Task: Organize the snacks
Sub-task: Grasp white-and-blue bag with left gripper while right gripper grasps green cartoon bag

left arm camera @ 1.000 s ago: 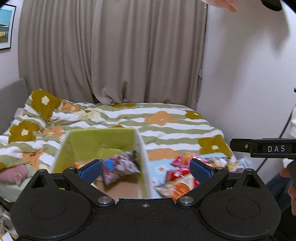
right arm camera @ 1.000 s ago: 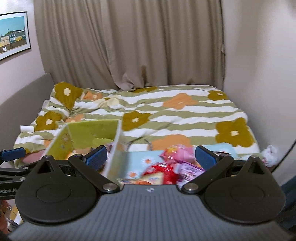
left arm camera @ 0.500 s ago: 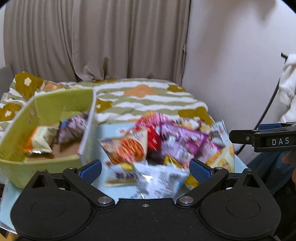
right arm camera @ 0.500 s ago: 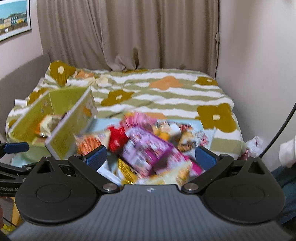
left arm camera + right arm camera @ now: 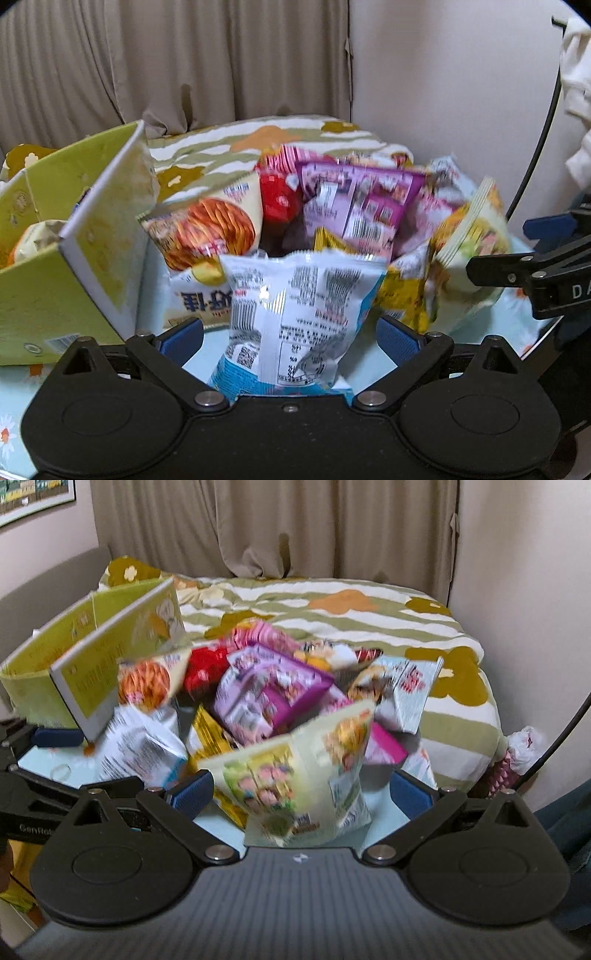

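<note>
A pile of snack bags lies on a light blue table (image 5: 207,350). My left gripper (image 5: 291,334) is open, with a white and blue snack bag (image 5: 295,314) standing between its blue pads. My right gripper (image 5: 301,794) is open, with a pale green snack bag (image 5: 299,764) between its pads. A purple bag (image 5: 358,203) and an orange chip bag (image 5: 214,229) lie further back. A green cardboard box (image 5: 55,280) stands at the left with some snacks inside. The right gripper shows at the right of the left wrist view (image 5: 524,273).
A bed with a striped flower duvet (image 5: 332,613) lies behind the table. Beige curtains (image 5: 277,528) hang at the back. A wall (image 5: 461,92) and a black cable (image 5: 535,155) are on the right. A white plastic bag (image 5: 524,746) lies beside the bed.
Both grippers have dropped and moved forward to the snack pile. The white and blue bag now sits between the left pads, the pale green bag between the right pads.
</note>
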A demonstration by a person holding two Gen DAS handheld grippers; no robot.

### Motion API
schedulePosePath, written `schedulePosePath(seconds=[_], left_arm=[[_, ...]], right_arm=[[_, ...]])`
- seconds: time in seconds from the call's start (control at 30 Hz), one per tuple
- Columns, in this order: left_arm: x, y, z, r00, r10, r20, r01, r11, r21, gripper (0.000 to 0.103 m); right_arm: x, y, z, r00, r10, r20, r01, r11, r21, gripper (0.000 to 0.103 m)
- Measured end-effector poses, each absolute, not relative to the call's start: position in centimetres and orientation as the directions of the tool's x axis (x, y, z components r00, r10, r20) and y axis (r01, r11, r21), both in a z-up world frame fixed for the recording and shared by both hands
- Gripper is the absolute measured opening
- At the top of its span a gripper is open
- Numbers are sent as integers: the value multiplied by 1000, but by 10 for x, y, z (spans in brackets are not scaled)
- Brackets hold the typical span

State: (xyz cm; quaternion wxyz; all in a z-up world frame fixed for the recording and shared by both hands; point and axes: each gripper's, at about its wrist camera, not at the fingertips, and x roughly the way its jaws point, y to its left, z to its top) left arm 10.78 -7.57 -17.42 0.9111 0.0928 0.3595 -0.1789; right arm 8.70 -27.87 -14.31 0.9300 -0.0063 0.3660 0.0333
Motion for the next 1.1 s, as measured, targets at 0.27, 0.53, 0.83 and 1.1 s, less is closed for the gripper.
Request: schedulePosePath(seconds=[0.27, 0.53, 0.83, 1.1], left_arm=[[120, -84, -201, 654, -236, -719, 391, 919, 53, 89], [118, -80, -200, 657, -208, -724, 369, 927, 69, 70], [110, -74, -188, 672, -206, -711, 337, 940, 47, 69], [102, -71, -181, 680, -210, -702, 324, 946, 31, 69]], right_arm=[[101, -278, -168, 690, 44, -723, -102, 994, -37, 103], [106, -278, -172, 698, 63, -713, -145, 988, -55, 103], [113, -276, -180, 691, 65, -720, -166, 984, -70, 102], [112, -278, -182, 690, 78, -720, -161, 986, -48, 90]])
